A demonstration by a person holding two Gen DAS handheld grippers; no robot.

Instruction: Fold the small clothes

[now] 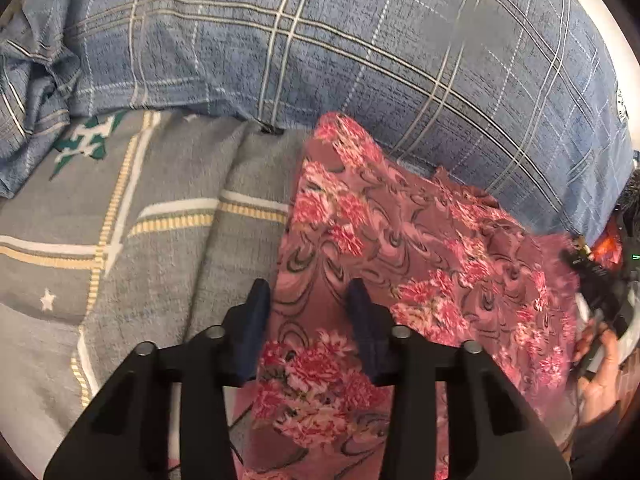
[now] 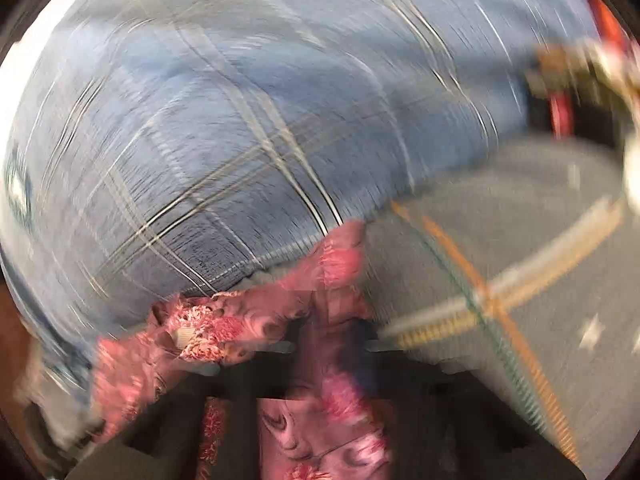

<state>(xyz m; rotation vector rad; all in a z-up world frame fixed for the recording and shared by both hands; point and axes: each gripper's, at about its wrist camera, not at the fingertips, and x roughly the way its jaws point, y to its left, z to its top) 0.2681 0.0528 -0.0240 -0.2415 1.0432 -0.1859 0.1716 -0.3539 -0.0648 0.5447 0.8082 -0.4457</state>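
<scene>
A pink floral garment lies spread on a grey bedsheet. My left gripper is open, its dark blue fingers straddling the garment's left edge just above the cloth. In the left wrist view my right gripper shows at the garment's far right edge, held by a hand. The right wrist view is heavily blurred; the right gripper has the pink garment bunched between its fingers, and whether they pinch it is not clear.
A blue plaid duvet is heaped along the back of the bed, right behind the garment; it also fills the right wrist view. The grey sheet with yellow and white stripes stretches left of the garment. Red and dark objects sit beyond the bed.
</scene>
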